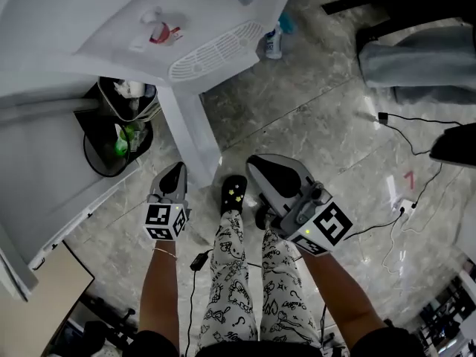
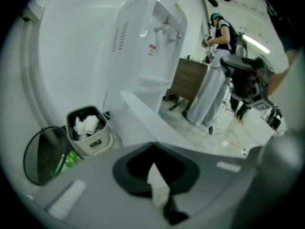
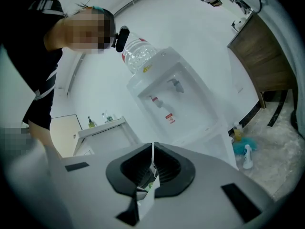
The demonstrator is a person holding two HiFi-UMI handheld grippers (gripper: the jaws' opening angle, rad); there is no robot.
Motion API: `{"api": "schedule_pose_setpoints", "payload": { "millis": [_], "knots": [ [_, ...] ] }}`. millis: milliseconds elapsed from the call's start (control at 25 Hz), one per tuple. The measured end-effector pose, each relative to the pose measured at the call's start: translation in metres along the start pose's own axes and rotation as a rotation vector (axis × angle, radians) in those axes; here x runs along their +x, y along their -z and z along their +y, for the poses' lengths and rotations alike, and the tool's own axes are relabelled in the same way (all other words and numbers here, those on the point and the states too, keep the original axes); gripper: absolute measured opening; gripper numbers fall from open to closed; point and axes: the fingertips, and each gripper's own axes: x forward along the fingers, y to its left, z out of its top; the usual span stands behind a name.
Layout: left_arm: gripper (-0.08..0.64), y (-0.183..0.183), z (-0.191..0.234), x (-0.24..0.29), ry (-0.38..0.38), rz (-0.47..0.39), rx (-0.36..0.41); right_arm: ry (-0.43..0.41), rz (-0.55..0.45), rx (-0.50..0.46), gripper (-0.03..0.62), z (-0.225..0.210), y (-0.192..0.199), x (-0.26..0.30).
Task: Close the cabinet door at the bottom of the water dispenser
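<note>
Currently the person is standing with both bare forearms stretching forward and down, holding the left gripper [image 1: 177,169] and the right gripper [image 1: 258,162] side by side above their own feet. Both grippers are pointing toward the water dispenser [image 1: 149,28]. Each is showing its jaws pressed together with nothing between them; the right gripper view is showing only a thin slit between the dark pads.

The cabinet door [image 1: 195,136] is standing open, jutting edge-on from the dispenser's base toward the person. Its free end is lying between the two grippers, nearer the left one and just to that gripper's right. In the left gripper view the door [image 2: 143,116] is running ahead and rightward, apart from the jaws. A black round bin [image 1: 100,155] and a lined bin [image 1: 128,95] are sitting ahead and to the left of the left gripper. A spray bottle [image 1: 273,43] is standing well ahead of the right gripper.

The cabinet's inside is lying hidden beneath the dispenser's top, the hands are sitting mostly behind the marker cubes, and the left gripper view is blurring its own jaws.
</note>
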Motion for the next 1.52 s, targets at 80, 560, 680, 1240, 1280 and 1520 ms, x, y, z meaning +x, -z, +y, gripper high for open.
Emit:
{"api": "schedule_pose_setpoints", "payload": {
  "millis": [80,560,680,1240,1280,1520],
  "knots": [
    [-0.003,-0.011,-0.022,0.013,0.027,-0.022,0.002,0.015,0.0,-0.001,0.017,-0.009,0.002,-0.007],
    [-0.003,-0.08,-0.103,0.1,0.156,-0.051,0.045,0.036,-0.048,-0.013,0.017,-0.05,-0.018,-0.041],
    [-0.003,-0.102,-0.112,0.124,0.169,-0.057,0.052,0.033,-0.023,-0.026,0.017,-0.068,-0.018,-0.041],
    [-0.002,-0.17,-0.085,0.211,0.16,-0.089,0.032,0.094,-0.066,0.011,0.017,-0.139,-0.046,-0.041],
    [-0.003,-0.173,-0.08,0.215,0.152,-0.092,0.016,0.096,-0.068,0.01,0.017,-0.14,-0.048,-0.04],
    [-0.003,-0.183,-0.059,0.225,0.088,-0.102,-0.059,0.089,-0.093,0.013,0.017,-0.141,-0.062,-0.042]
  ]
}}
